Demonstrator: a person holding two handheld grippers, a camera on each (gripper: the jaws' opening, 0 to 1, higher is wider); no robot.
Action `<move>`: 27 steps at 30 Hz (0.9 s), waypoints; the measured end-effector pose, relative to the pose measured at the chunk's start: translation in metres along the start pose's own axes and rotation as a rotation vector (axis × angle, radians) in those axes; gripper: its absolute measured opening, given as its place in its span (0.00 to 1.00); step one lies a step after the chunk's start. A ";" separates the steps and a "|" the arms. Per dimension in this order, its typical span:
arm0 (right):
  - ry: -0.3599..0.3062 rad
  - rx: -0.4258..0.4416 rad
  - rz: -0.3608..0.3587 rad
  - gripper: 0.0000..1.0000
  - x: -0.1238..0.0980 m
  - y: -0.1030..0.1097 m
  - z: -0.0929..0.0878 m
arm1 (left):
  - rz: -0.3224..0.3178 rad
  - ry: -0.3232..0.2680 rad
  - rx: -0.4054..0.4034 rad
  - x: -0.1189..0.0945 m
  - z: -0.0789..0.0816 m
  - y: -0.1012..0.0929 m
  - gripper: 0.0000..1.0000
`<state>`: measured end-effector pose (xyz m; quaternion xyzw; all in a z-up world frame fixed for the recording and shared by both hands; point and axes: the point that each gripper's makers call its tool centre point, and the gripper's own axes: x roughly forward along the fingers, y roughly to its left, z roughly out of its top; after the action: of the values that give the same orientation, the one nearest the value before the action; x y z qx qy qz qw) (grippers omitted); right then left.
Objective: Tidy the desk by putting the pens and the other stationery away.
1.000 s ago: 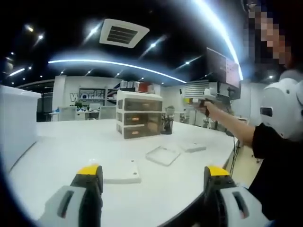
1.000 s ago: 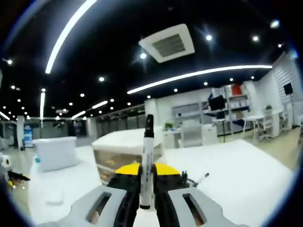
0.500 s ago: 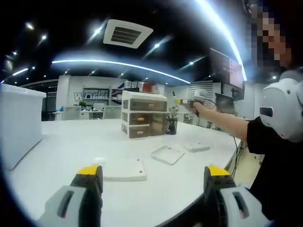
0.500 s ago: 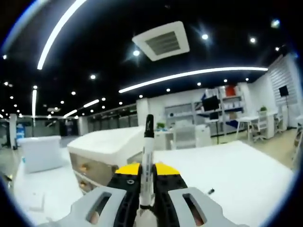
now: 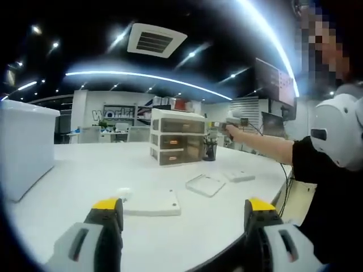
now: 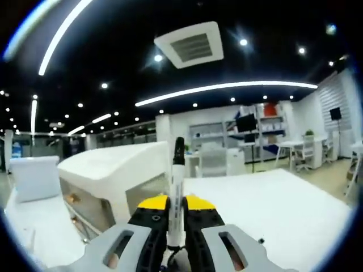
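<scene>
My right gripper [image 6: 176, 207] is shut on a white marker pen [image 6: 177, 175] with a black cap that stands up between its yellow-tipped jaws. Just ahead and to the left is a white drawer unit [image 6: 110, 181] with translucent brown drawers. In the left gripper view my left gripper [image 5: 184, 209] is open over the white desk [image 5: 74, 170], nothing between its jaws. The drawer unit [image 5: 177, 136] stands far across the desk, a black pen cup [image 5: 210, 150] right beside it. The person's outstretched arm holds the right gripper [image 5: 228, 122] just above that cup.
On the desk lie a flat white box [image 5: 152, 203], a clear lid [image 5: 205, 185] and a small white pad [image 5: 239, 176]. A large white bin [image 5: 25, 147] stands at the left. The person's body [image 5: 332, 187] is at the right by the desk edge.
The right gripper with the marker has moved closer to the drawer unit and pen cup. The drawer unit now looms larger in the right gripper view. The left gripper stays open.
</scene>
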<state>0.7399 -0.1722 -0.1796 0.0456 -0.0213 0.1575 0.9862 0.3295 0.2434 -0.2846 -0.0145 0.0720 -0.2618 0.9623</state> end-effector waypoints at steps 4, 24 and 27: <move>0.008 0.003 -0.007 0.08 0.004 -0.005 -0.004 | 0.001 0.003 0.003 0.000 0.000 0.000 0.87; 0.029 0.048 -0.009 0.16 0.009 -0.010 -0.025 | 0.011 0.015 0.017 0.000 0.000 0.000 0.87; 0.037 0.047 -0.011 0.16 0.007 -0.011 -0.028 | 0.010 0.016 0.017 0.000 -0.001 -0.001 0.87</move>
<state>0.7509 -0.1777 -0.2075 0.0659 0.0006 0.1535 0.9859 0.3290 0.2428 -0.2850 -0.0038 0.0774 -0.2579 0.9631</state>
